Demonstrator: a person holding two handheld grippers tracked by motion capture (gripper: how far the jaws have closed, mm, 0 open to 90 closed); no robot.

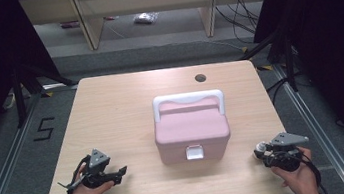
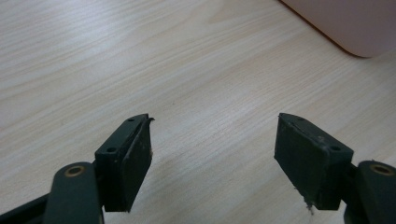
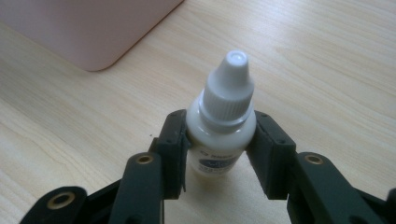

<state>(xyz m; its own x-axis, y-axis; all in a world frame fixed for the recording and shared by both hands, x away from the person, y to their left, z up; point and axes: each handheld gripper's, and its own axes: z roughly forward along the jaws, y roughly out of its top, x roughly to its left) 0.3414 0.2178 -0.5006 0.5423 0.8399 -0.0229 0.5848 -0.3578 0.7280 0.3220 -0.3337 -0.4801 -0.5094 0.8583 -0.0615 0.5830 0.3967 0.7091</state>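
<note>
Where the right gripper (image 3: 219, 154) rides low over the table (image 1: 112, 115), a small white dropper bottle (image 3: 223, 126) sits pinched between its two black pads, cap pointing away from the camera. The bottle's ribbed white cap (image 3: 229, 91) is on; a dark label on its body is partly hidden by the jaws. In the high view the bottle (image 1: 261, 149) lies near the table's front right corner, well apart from the pink storage box (image 1: 192, 134). The box stands mid-table, lid down, white handle (image 1: 188, 98) folded toward the far side, white latch (image 1: 194, 152) facing the person. Left gripper (image 2: 212, 144): jaws spread wide, nothing between them, front left of the box.
</note>
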